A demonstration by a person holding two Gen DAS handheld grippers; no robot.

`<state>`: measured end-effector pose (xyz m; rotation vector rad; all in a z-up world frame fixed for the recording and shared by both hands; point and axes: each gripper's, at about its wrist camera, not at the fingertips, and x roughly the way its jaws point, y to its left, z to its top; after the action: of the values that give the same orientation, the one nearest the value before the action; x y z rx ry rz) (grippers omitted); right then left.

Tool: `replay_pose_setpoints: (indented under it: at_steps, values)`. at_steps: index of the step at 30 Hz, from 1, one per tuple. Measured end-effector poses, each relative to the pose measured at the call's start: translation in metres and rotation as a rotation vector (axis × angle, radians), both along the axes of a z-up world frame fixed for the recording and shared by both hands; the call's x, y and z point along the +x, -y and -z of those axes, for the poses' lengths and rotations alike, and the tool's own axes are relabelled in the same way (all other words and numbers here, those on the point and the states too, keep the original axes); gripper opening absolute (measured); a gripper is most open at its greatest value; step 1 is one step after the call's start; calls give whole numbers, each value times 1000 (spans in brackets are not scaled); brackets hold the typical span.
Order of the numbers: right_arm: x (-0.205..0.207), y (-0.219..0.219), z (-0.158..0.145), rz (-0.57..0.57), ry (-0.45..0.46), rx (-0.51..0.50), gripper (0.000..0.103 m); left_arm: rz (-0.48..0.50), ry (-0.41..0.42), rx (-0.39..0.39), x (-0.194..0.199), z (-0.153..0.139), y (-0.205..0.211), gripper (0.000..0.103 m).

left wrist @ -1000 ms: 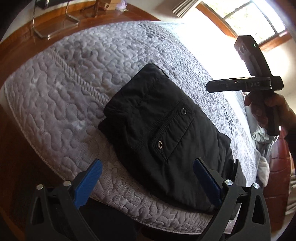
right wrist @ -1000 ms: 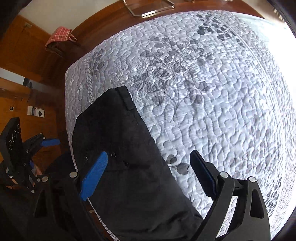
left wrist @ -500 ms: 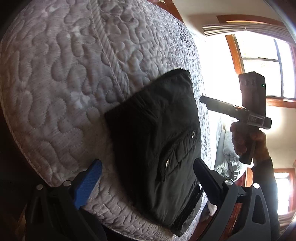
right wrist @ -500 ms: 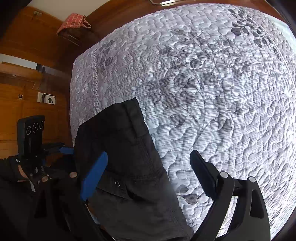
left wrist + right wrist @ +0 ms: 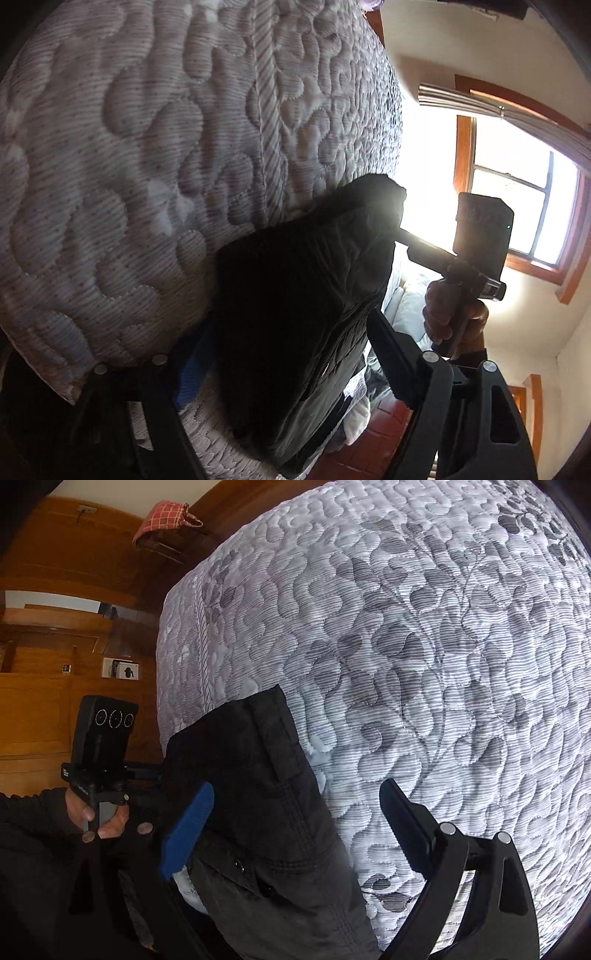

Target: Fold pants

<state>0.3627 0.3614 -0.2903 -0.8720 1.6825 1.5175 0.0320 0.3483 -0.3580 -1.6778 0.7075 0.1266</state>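
Black pants [image 5: 258,812], already folded into a thick bundle, lay at the edge of the bed [image 5: 424,646], near one of its corners, on a grey-and-white quilted cover with a leaf pattern. Part of the bundle reached the bed's rim.

The left gripper [image 5: 280,369] came in low from the side of the bed, and its jaws had just been closing with the folded pants between them. One blue pad sat against the underside of the bundle where it met the cover, and the other dark finger [image 5: 391,354] stood by the opposite face of the cloth. Whether the pads already pressed on the fabric could not be told, since the bundle was in deep shadow.

The right gripper [image 5: 295,823] hung over the pants from above with its jaws spread wide. Its blue finger [image 5: 188,827] was over the black cloth and its other finger stood over the quilted cover, clamping nothing.

A hand [image 5: 450,317] held the right gripper's handle in front of a bright window [image 5: 524,206].
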Motion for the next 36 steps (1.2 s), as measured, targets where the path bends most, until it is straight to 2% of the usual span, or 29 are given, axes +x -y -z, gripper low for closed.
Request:
replay_pose_setpoints:
  at_steps: [2,3,7,10,11,12,13,14,16,22,25,30,36]
  values:
    - [-5,-9,4,-19,-35,-1,91,-19,-8,15,-6,1,0,53]
    - [-8,-14,6,-29,-49,-3,91,-29,-4,11,-13,3,-1,51]
    - [-20,-29,20,-77,-85,-22,91,-54,10,16,-26,7,2,48]
    - [-28,-34,32,-111,-84,-40,91,-60,8,20,-21,5,4,45]
    - [-28,-34,33,-112,-83,-35,86,-60,7,25,-22,4,5,42]
    - [-25,-35,33,-106,-80,-35,67,-61,9,28,-20,3,10,39]
    - [-21,-34,30,-96,-97,-34,43,-61,14,33,-23,0,12,37]
    - [-20,-33,24,-99,-107,-25,31,-59,20,43,-26,-4,15,34]
    - [-24,-29,10,-124,-95,-3,25,-55,35,74,-17,-16,23,31]
    - [-27,-16,-37,-125,-30,39,23,-30,89,132,-14,-57,33,29]
    - [-27,-2,-71,-114,20,70,23,3,119,197,-10,-89,43,28]
    - [-24,43,-137,-66,110,124,22,89,206,332,6,-155,73,28]
    - [-15,119,-214,27,215,185,20,212,315,484,33,-229,127,28]
